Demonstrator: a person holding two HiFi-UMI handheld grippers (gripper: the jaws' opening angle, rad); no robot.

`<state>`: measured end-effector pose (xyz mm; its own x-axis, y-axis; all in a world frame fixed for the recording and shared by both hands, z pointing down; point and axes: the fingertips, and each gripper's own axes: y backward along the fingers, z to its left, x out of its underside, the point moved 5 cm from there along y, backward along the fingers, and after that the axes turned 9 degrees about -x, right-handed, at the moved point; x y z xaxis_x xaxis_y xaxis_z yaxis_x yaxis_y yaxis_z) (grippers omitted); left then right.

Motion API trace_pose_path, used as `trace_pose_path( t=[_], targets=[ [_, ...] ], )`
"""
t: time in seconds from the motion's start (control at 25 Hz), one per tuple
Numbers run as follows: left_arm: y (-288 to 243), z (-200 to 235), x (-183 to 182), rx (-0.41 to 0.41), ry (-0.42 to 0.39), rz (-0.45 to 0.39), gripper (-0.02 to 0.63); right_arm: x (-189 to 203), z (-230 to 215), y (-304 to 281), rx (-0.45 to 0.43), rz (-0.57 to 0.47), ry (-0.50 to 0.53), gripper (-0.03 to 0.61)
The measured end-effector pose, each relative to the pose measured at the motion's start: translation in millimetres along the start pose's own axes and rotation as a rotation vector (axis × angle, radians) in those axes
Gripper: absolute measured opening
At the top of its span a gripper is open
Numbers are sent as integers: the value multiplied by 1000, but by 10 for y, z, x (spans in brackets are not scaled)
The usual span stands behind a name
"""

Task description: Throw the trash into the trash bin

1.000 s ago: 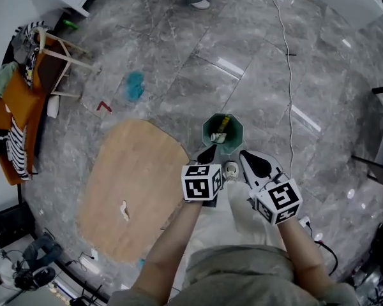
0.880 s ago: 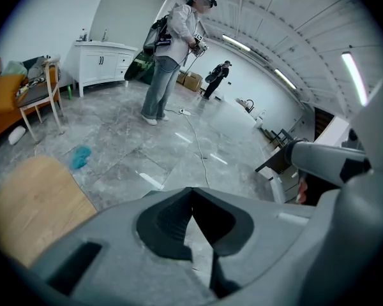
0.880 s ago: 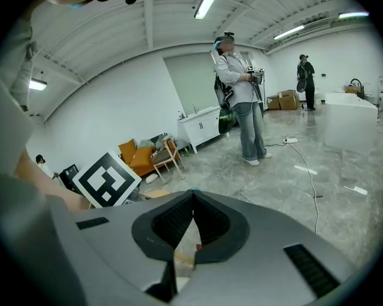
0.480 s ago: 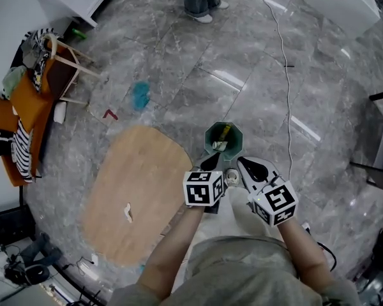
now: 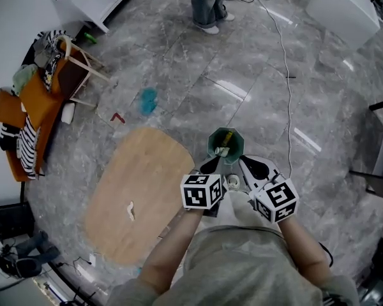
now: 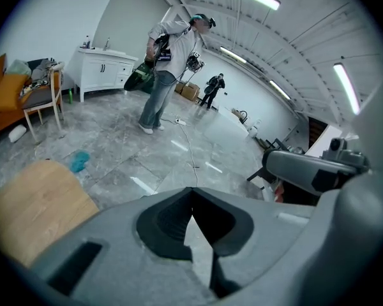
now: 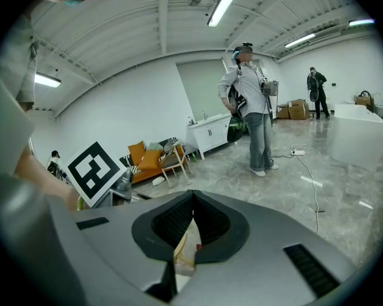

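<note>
Since 1 second earlier the trash bin (image 5: pixel 240 140) has slid lower in the head view, closer to both grippers, and more of the standing person shows at the top edge. The bin stands on the floor at frame centre, just beside the right end of the wooden counter (image 5: pixel 140 171), with pale and yellow trash already inside. The right gripper (image 7: pixel 191 199) is clenched on what looks like a pale crumpled wrapper (image 7: pixel 186 247), pinched low between the jaws, probably so it drops cleanly once released. The left gripper (image 6: pixel 193 199) is clenched on nothing (only floor shows through its gap) and seems idle. 1 white scrap (image 5: pixel 131 210) lies on the counter at lower left.
</note>
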<state>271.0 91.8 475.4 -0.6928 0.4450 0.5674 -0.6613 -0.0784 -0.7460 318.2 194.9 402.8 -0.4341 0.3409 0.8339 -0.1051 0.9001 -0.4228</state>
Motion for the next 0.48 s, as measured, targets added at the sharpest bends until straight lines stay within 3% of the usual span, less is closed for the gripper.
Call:
trace_pose_path(
  t=[0.48],
  targets=[
    [390,-164,-44,13,14,-58,9,-124,223,195,-39,-33,33,8]
  ],
)
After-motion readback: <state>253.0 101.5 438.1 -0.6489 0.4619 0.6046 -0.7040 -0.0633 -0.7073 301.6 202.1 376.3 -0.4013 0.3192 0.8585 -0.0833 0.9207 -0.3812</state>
